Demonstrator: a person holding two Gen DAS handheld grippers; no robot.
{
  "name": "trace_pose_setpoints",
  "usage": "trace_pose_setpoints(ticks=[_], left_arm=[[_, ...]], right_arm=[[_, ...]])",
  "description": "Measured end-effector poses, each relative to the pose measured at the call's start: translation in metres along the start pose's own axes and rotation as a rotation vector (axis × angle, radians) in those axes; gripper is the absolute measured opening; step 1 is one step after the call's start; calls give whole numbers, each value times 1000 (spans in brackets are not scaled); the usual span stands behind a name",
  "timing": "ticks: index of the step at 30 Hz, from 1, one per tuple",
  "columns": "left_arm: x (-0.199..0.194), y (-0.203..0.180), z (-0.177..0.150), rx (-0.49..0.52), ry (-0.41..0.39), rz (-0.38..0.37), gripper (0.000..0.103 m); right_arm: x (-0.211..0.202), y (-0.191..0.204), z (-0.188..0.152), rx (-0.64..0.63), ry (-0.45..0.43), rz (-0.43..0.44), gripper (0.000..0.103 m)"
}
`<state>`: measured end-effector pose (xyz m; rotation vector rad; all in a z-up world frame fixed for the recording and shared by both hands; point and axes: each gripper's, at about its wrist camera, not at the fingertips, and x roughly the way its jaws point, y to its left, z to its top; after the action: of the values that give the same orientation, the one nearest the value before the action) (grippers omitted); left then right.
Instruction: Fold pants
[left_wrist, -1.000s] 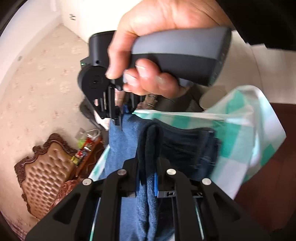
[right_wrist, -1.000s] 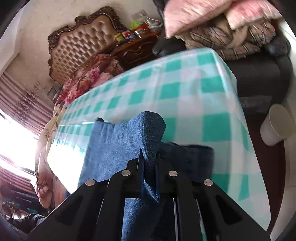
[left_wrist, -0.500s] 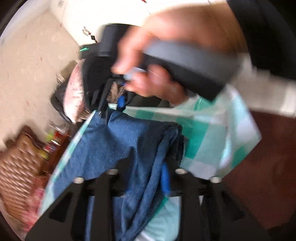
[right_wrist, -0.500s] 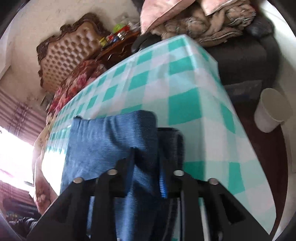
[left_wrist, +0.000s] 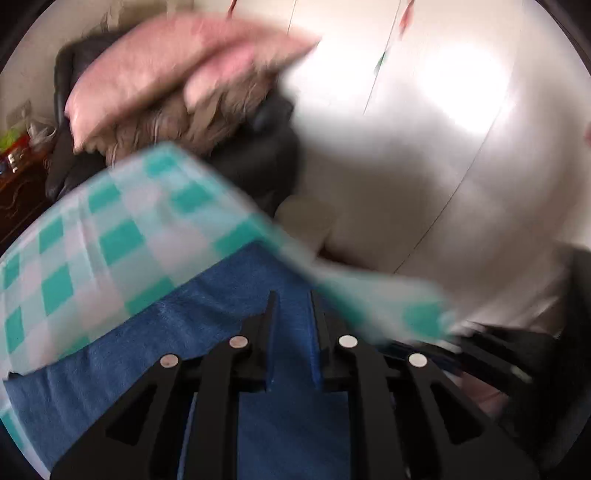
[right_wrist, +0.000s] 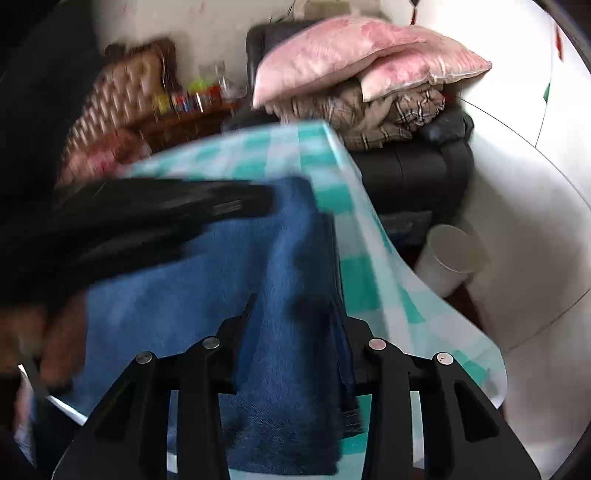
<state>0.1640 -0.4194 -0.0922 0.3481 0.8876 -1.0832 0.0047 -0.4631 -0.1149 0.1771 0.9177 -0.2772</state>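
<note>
The blue denim pants (right_wrist: 207, 280) lie folded on the green-and-white checked tablecloth (right_wrist: 332, 199), near its right corner. My right gripper (right_wrist: 295, 306) hangs over the folded edge with its jaws spread wide, cloth lying between them. My left gripper (left_wrist: 291, 299) is over the pants (left_wrist: 147, 343) with a narrow gap between its fingers and nothing pinched. It also shows from the left in the right wrist view (right_wrist: 177, 210), blurred, above the pants.
A dark armchair (right_wrist: 417, 173) piled with pink pillows (right_wrist: 354, 62) and a brown plaid blanket stands beyond the table corner. A white bin (right_wrist: 450, 258) sits on the floor beside the table. A tufted headboard (right_wrist: 122, 96) and a cluttered nightstand are at the back left.
Both grippers have let go of the denim and opened. The left gripper has swung round to face the armchair. The pants now lie flat on the cloth.
</note>
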Motion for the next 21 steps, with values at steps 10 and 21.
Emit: trace_pose_setpoints(ticks=[10,21], left_arm=[[-21,33,-14,-207,-74,16,22],[-68,64,-114,-336,22,258,66]], right_arm=[[12,-15,-7,56,19,19,40],[9,-16,-7,69,19,-41,58]])
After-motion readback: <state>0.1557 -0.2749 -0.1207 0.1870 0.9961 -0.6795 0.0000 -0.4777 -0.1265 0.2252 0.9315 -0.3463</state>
